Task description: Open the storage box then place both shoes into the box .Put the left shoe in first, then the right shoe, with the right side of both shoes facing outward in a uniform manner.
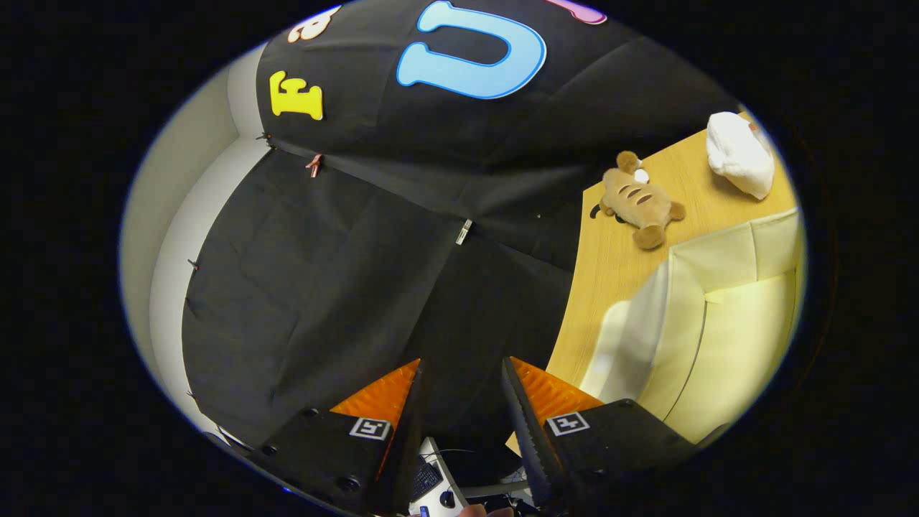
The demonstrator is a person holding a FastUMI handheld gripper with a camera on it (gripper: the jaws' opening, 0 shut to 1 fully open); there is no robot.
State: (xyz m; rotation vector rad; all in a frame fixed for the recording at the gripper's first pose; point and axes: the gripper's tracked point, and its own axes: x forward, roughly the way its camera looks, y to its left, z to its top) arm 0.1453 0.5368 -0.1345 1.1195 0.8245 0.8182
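Storage box (pixel 725 323) lies right of the open, empty claw (pixel 463 370).

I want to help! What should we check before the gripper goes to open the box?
1. Fingers apart and holding nothing: ok. The gripper is open, with only black cloth between its orange fingers.
2. Gripper aimed at the box: not ok. It faces the cloth wall; the cream box lies off to one side of the fingers.
3. Box is closed: cannot tell, no lid or opening is clear.
4. Shoes found: cannot tell. A white thing lies on the wooden table, too unclear to name.
5. Toy out of the way: ok. The plush animal sits beyond the box, apart from it.
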